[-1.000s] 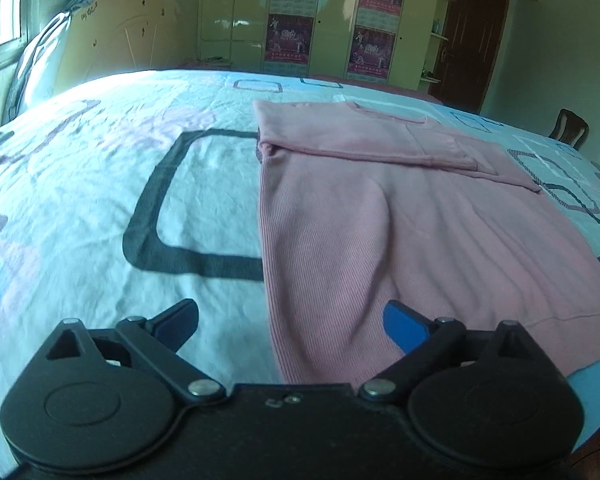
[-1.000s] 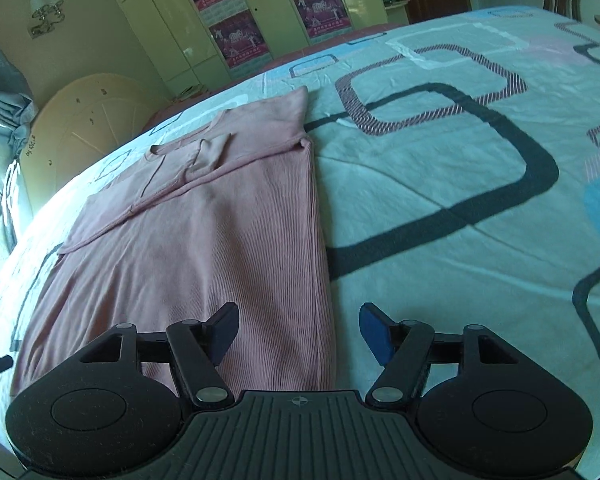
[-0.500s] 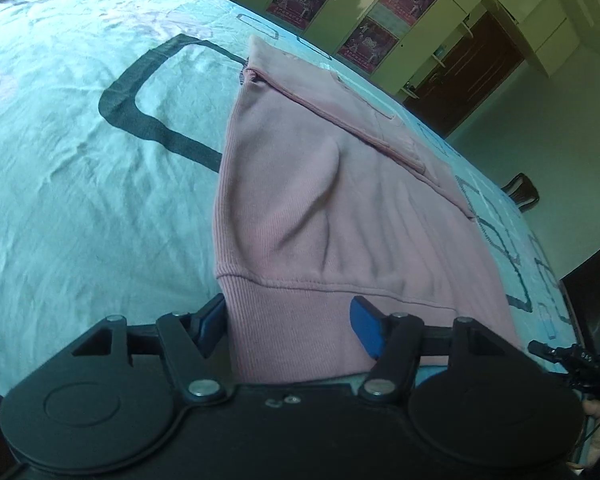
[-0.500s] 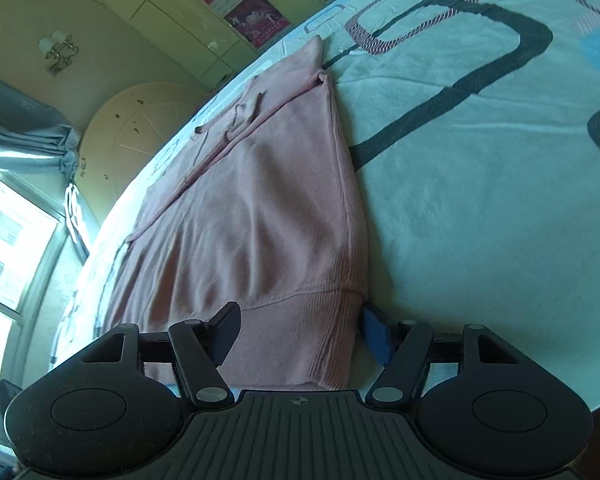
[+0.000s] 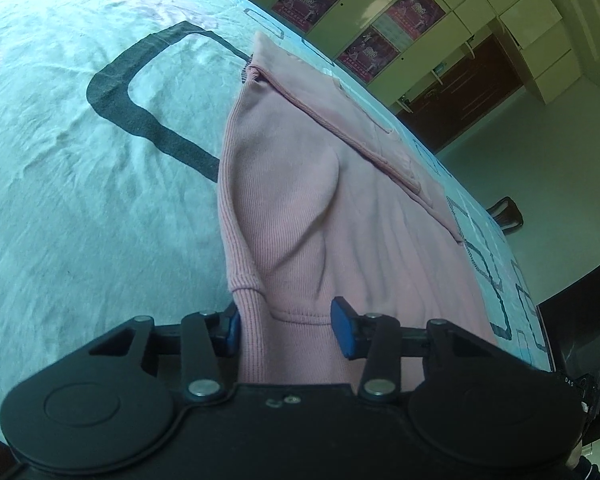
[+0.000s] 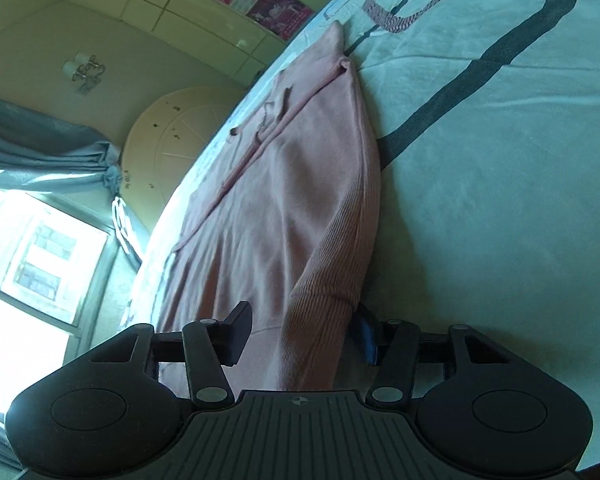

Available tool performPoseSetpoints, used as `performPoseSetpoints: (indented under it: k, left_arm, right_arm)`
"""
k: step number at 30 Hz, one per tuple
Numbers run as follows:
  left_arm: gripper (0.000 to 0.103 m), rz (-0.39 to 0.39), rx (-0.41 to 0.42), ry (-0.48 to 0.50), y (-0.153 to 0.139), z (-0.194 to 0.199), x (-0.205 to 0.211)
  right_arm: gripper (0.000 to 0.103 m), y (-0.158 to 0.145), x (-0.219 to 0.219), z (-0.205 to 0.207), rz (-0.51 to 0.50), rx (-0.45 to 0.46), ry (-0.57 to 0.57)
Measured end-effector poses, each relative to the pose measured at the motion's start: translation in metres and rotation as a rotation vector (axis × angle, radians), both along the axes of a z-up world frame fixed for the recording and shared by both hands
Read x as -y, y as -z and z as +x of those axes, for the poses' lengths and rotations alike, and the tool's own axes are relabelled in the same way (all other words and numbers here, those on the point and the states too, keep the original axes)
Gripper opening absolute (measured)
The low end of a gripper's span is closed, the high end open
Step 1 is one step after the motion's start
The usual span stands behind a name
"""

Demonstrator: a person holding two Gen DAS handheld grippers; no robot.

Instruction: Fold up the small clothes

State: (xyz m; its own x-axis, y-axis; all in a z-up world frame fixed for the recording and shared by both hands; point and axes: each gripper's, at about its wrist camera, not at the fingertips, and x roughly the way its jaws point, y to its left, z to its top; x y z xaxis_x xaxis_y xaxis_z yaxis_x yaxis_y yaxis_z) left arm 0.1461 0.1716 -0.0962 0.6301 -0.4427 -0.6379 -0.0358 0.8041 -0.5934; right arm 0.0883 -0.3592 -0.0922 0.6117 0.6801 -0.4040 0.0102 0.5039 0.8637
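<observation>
We note a pink sweater (image 5: 340,216) lying flat on a bed sheet (image 5: 80,184) of pale blue-green printed with dark rounded-rectangle outlines; its sleeves are folded across the upper body, far from both cameras. The ribbed hem faces us in both wrist views. The left gripper (image 5: 286,330) sits at the hem's left corner, jaws closing, with the ribbed band bunched up between its blue fingertips (image 5: 345,334); the left-hand pad touches the cloth edge, while the other pad has a small gap to the fabric, so we do not call it a firm grip. The right gripper (image 6: 304,330) sits at the opposite hem corner (image 6: 320,320), jaws likewise closing, the corner raised into a ridge between them; the blue pad on the right side lies against or just beside the fabric (we cannot tell which), and the dark pad (image 6: 236,336) on the left stands apart from the raised fold. The sweater's side edges run away from each gripper toward the shoulders. Beyond the bed we see a wall of pale cabinets (image 5: 480,8) carrying posters (image 5: 416,8), a dark wooden door (image 5: 468,92), and a chair back (image 5: 508,216) past the bed's far edge. In the right wrist view a rounded headboard (image 6: 180,136), grey curtain (image 6: 40,148), bright window (image 6: 32,256) and wall lamp (image 6: 84,72) are visible.
</observation>
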Motion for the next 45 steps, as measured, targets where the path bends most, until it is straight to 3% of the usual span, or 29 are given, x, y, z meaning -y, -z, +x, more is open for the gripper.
performPoseSetpoints:
  k: [3,7,8,10,11,13,16,17,19,20,22,26,29,33,37,41,45]
  left_arm:
    - [0.041,-0.002,0.001,-0.002,0.0,-0.002,0.0]
    - [0.041,0.007,0.002,-0.01,0.0,0.001,0.003]
    - [0.041,0.016,0.004,-0.008,-0.001,0.001,0.004]
    - [0.036,0.034,0.01,-0.007,-0.001,-0.001,0.005]
    - [0.033,0.048,0.011,-0.01,0.0,-0.001,0.005]
    - [0.005,0.107,0.009,-0.027,0.0,-0.003,0.006]
    - [0.004,0.036,0.122,-0.067,-0.014,-0.021,0.0]
    - [0.004,0.043,0.136,-0.077,-0.016,-0.024,-0.001]
    - [0.005,0.098,0.072,-0.073,-0.007,-0.021,0.002]
    - [0.005,0.11,0.031,-0.071,0.001,-0.019,0.004]
    - [0.005,0.073,0.026,-0.107,0.006,-0.019,0.002]
    - [0.004,-0.046,0.069,-0.166,-0.006,-0.024,-0.01]
    - [0.004,-0.094,0.12,-0.177,-0.025,-0.015,-0.014]
    - [0.004,-0.159,0.213,-0.194,-0.053,0.018,-0.012]
    - [0.004,-0.185,0.279,-0.199,-0.075,0.079,-0.002]
    - [0.004,-0.16,0.262,-0.191,-0.079,0.154,0.006]
    - [0.004,-0.147,0.205,-0.187,-0.068,0.228,0.006]
  right_arm:
    - [0.051,0.0,0.01,0.002,0.044,0.012,0.055]
    - [0.05,-0.004,0.004,0.019,-0.052,-0.033,0.009]
    - [0.045,-0.005,0.001,0.018,-0.085,-0.041,-0.017]
    - [0.026,-0.003,-0.007,0.013,-0.128,-0.046,-0.06]
    - [0.009,-0.001,-0.01,0.009,-0.156,-0.048,-0.072]
    - [0.008,0.001,-0.014,0.004,-0.204,-0.033,-0.087]
    - [0.007,-0.009,-0.005,-0.007,-0.152,0.048,-0.055]
    - [0.007,-0.014,-0.001,-0.011,-0.129,0.083,-0.045]
    - [0.007,-0.013,0.001,-0.013,-0.16,0.097,-0.046]
    - [0.007,-0.007,-0.003,-0.01,-0.208,0.059,-0.07]
    - [0.007,0.005,-0.009,-0.003,-0.249,-0.009,-0.095]
    - [0.007,-0.017,0.002,-0.004,-0.137,0.082,-0.012]
    - [0.007,-0.047,0.002,0.013,-0.137,0.164,0.005]
    - [0.007,-0.083,0.003,0.047,-0.147,0.236,0.047]
    - [0.007,-0.108,0.006,0.095,-0.157,0.257,0.111]
    - [0.007,-0.12,0.007,0.166,-0.174,0.232,0.132]
    - [0.007,-0.111,0.008,0.243,-0.187,0.143,0.146]
